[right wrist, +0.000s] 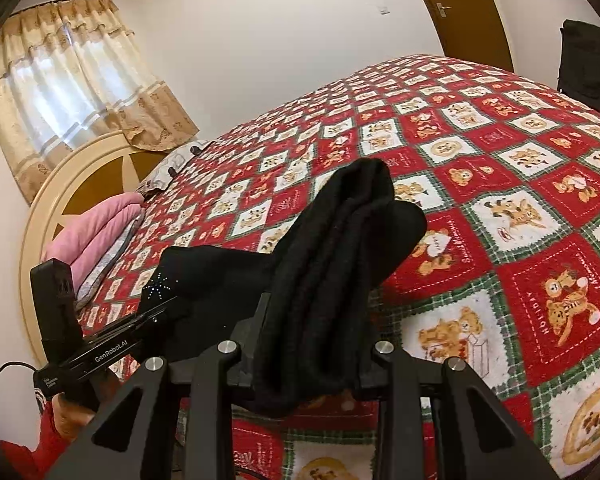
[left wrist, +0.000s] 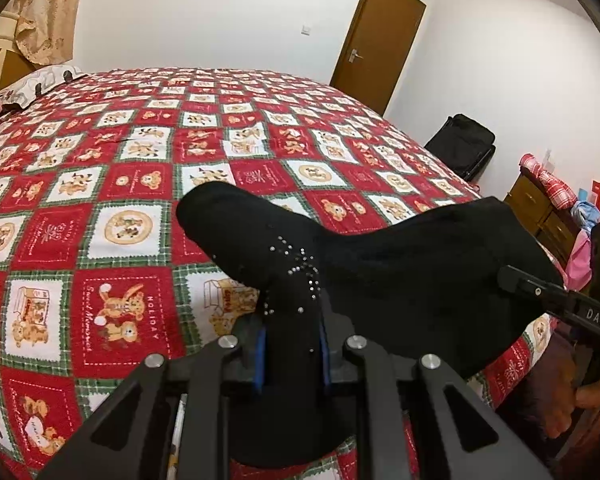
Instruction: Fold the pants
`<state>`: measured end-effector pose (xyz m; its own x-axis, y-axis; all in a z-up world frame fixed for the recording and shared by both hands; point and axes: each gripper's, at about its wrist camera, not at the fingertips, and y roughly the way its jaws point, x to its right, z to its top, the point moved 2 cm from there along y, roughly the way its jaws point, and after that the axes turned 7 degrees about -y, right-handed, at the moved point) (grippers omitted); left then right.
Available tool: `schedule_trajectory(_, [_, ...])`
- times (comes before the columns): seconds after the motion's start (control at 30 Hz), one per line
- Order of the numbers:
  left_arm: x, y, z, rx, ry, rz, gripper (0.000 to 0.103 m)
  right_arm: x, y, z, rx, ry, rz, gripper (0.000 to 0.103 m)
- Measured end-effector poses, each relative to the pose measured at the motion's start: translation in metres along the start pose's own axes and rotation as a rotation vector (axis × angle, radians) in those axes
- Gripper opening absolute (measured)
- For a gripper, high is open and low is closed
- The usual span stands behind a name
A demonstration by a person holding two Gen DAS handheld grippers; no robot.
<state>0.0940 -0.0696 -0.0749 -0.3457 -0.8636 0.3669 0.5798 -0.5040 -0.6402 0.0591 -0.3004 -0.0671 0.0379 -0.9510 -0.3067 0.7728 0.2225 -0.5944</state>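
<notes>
Black pants [left wrist: 400, 264] with a small rhinestone pattern hang bunched between both grippers above the bed. My left gripper [left wrist: 292, 356] is shut on a fold of the pants beside the rhinestones. My right gripper [right wrist: 312, 356] is shut on a thick bundle of the same pants [right wrist: 340, 248], which drapes up and forward over its fingers. In the left wrist view the right gripper [left wrist: 540, 292] reaches in from the right, clamped on the cloth. In the right wrist view the left gripper [right wrist: 148, 316] shows at the left, holding the rhinestone end.
A red, white and green teddy-bear quilt [left wrist: 140, 184] covers the bed. Folded pink cloth [right wrist: 96, 236] and a pillow [left wrist: 40, 84] lie by the headboard [right wrist: 60, 184]. A black bag [left wrist: 464, 144], a wooden cabinet [left wrist: 536, 208] and a brown door [left wrist: 380, 40] stand beyond the bed.
</notes>
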Motion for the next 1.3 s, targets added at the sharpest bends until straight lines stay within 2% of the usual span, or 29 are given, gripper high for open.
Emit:
schedule_trajectory(0.17, [-0.003, -0.004, 0.001, 0.003, -0.011, -0.006, 0.02, -0.002, -0.001, -0.001, 0.001, 0.003, 0.006, 0.032])
schedule_trajectory(0.3, [-0.011, -0.011, 0.005, 0.033, -0.016, 0.024, 0.02, -0.008, 0.004, 0.004, -0.003, -0.002, 0.03, 0.032])
schedule_trajectory(0.53, [-0.042, -0.025, 0.018, 0.085, -0.072, 0.088, 0.02, -0.051, 0.017, 0.026, 0.025, -0.082, 0.098, 0.032])
schedule_trajectory(0.9, [-0.089, -0.044, 0.032, 0.163, -0.148, 0.178, 0.02, -0.103, 0.059, 0.05, 0.006, -0.155, 0.202, 0.032])
schedule_trajectory(1.07, [-0.118, -0.056, 0.039, 0.193, -0.213, 0.213, 0.02, -0.137, 0.077, 0.062, 0.005, -0.217, 0.25, 0.032])
schedule_trajectory(1.3, [-0.17, -0.084, 0.049, 0.266, -0.298, 0.305, 0.02, -0.187, 0.115, 0.076, -0.023, -0.276, 0.347, 0.032])
